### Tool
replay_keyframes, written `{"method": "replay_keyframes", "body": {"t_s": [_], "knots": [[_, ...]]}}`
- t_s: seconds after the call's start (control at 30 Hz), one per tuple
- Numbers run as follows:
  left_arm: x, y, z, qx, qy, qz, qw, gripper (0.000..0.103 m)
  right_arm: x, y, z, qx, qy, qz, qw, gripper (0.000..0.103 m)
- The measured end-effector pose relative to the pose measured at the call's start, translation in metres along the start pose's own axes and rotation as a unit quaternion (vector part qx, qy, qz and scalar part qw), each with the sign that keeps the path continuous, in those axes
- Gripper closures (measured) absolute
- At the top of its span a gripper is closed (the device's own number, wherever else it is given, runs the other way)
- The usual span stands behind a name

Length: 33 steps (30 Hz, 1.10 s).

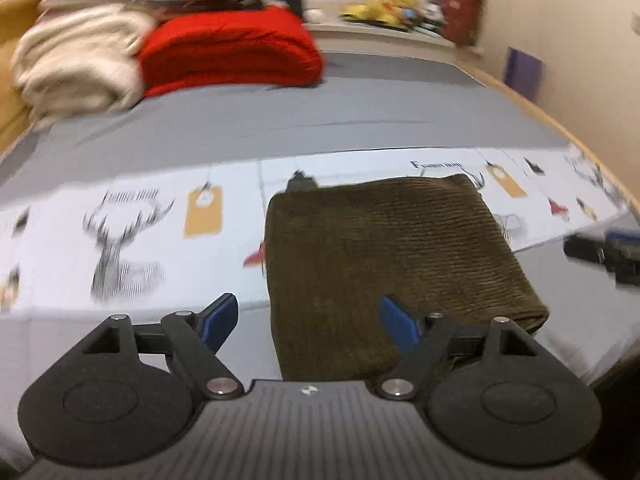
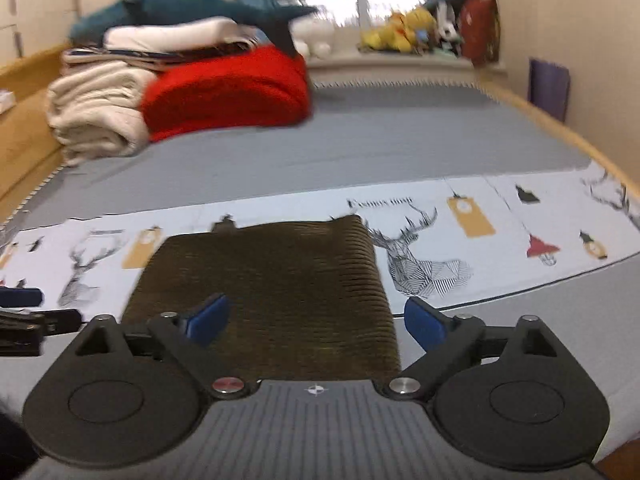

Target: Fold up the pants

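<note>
Now your left gripper [image 1: 308, 320] and right gripper [image 2: 316, 320] hang spread and empty above the folded pants [image 1: 392, 264]; brushing its top layer could undo the fold.

1. The white printed sheet [image 2: 500, 240], the one with stag drawings and orange tags, carries a line of black lettering above a stag's head; in the right wrist view it is too blurred to read.
2. In the left wrist view the same line stands on the sheet just beyond the far edge of the folded olive pants [image 1: 384, 264]; only a capital "F" at its start can be made out.
3. No other text, brand or number is legible.
</note>
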<state>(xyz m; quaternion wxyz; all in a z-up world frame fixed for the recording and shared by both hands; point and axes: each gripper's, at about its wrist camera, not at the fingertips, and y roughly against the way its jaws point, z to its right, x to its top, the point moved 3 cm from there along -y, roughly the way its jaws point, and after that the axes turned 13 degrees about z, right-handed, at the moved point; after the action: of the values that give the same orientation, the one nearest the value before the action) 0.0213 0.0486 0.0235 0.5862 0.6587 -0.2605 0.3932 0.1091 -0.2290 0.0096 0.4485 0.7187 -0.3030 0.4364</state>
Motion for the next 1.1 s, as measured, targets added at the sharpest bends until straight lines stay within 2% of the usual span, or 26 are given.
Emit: {"method": "replay_keyframes", "body": {"t_s": [0.1, 0.17, 0.27, 0.43, 0.53, 0.63, 0.7, 0.8, 1.1], "knots": [[-0.011, 0.004, 0.0, 0.011, 0.048, -0.016, 0.9987, 0.008, -0.013, 0.017, 0.002, -0.013, -0.008, 0.004, 1.0, 0.007], [-0.02, 0.001, 0.001, 0.012, 0.072, -0.033, 0.9968, 0.001, -0.026, 0.016, 0.003, -0.025, -0.014, -0.023, 0.999, 0.007], [-0.031, -0.002, 0.011, 0.026, 0.051, -0.04, 0.9976, 0.0, -0.029, 0.016, 0.002, -0.046, -0.009, -0.026, 0.999, 0.007], [-0.036, -0.011, 0.018, 0.008, 0.038, -0.042, 0.9983, 0.0, -0.032, 0.004, 0.003, -0.069, -0.007, -0.045, 0.997, 0.007], [-0.038, -0.02, 0.02, 0.011, 0.032, -0.046, 0.9983, 0.0, -0.029, 0.001, -0.002, -0.061, -0.017, -0.037, 0.997, 0.007], [-0.04, -0.026, 0.018, 0.019, 0.026, -0.039, 0.9988, 0.0, -0.038, -0.003, -0.008, -0.063, 0.015, -0.022, 0.998, 0.007], [-0.042, -0.031, 0.017, 0.018, 0.017, -0.039, 0.9989, 0.0, -0.043, -0.014, -0.012, -0.081, 0.043, -0.051, 0.994, 0.008], [-0.045, -0.038, 0.014, 0.015, 0.014, -0.043, 0.9988, 0.0, -0.042, -0.014, -0.017, -0.062, 0.052, -0.033, 0.996, 0.008], [-0.048, -0.042, 0.01, 0.009, 0.025, -0.045, 0.9986, 0.0, -0.04, -0.019, -0.023, -0.052, 0.062, -0.032, 0.996, 0.008]]}}
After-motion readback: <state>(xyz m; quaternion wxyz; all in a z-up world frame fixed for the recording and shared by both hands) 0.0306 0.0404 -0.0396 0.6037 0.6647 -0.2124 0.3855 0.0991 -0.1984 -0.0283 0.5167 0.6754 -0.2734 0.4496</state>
